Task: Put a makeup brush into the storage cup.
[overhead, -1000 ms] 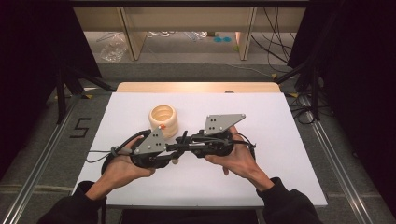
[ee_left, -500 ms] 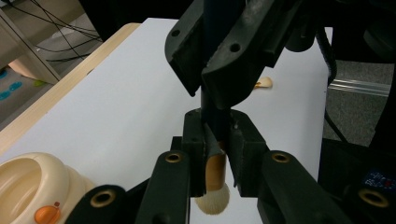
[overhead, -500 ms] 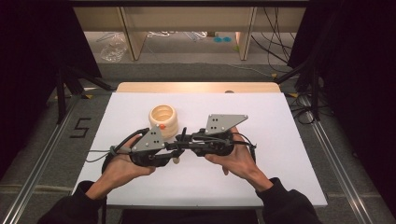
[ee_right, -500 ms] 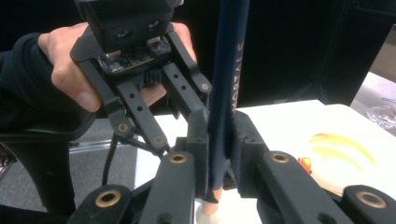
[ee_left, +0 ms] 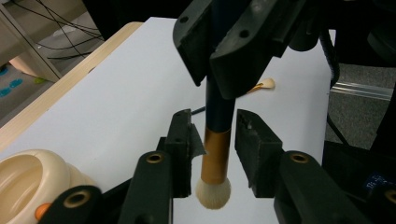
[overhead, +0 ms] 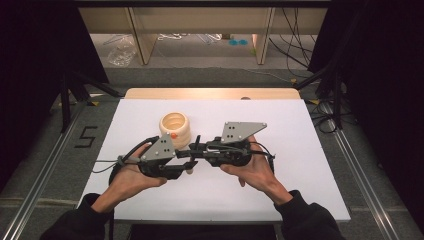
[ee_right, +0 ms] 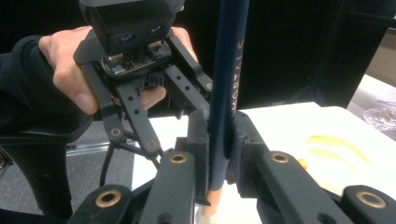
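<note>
While the brush (ee_left: pixel 217 140) is clamped by the right gripper (ee_right: pixel 215 135) above the white surface (overhead: pixel 310 165), its ferrule lies between the left gripper's (ee_left: pixel 215 140) jaws. These have just been opening and are parted, clear of the ferrule. A cream holder (overhead: pixel 175 127) is noted nearby.

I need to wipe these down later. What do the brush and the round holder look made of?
Brush: dark glossy handle, probably lacquered wood or plastic; coppery ferrule looks like metal; pale fluffy bristles. Holder: cream, smooth with soft sheen, likely plastic or glazed ceramic.

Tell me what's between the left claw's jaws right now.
The brush: its copper ferrule stands in the gap of the left claw, whose jaws have just been opening, pads apparently off it. Left gripper view shows this.
</note>
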